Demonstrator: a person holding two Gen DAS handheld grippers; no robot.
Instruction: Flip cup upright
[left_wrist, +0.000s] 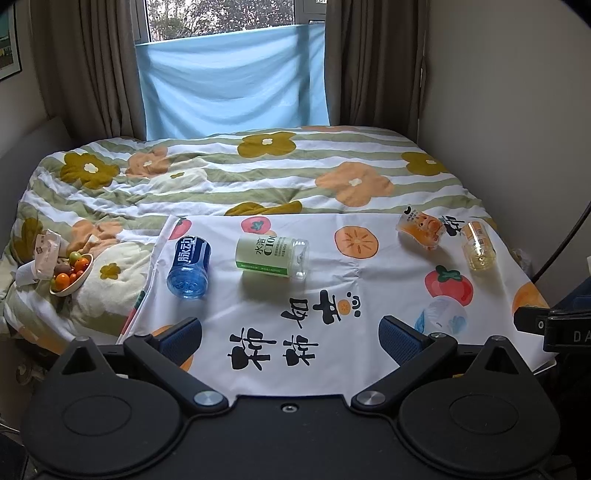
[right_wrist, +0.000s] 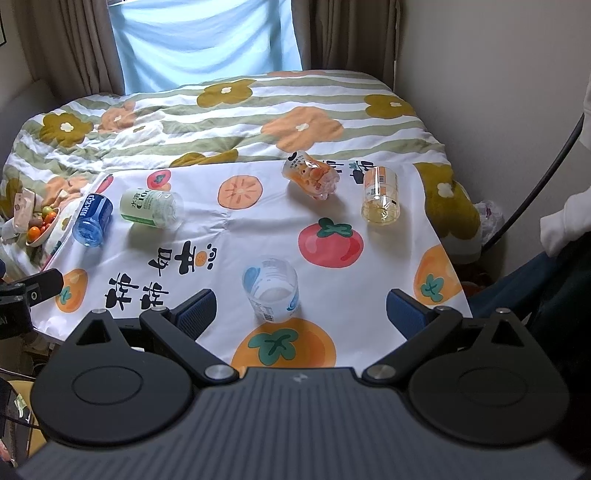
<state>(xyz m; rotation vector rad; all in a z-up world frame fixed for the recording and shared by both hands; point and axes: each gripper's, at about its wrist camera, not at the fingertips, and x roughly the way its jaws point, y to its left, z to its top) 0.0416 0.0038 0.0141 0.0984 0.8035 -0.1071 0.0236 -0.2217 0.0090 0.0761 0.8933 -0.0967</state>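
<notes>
Both the left gripper (left_wrist: 290, 332) and right gripper (right_wrist: 301, 308) hover wide open, empty; the nearest tipped cup (right_wrist: 270, 290) lies ahead of the right one, ready for grasping.

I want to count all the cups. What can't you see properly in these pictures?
- Clear cup: in the left view, only a faint patch beside the finger.
- Fruit bowl: small, half behind wrappers in both views.
- Blue cup label: cut off by its curve.
</notes>
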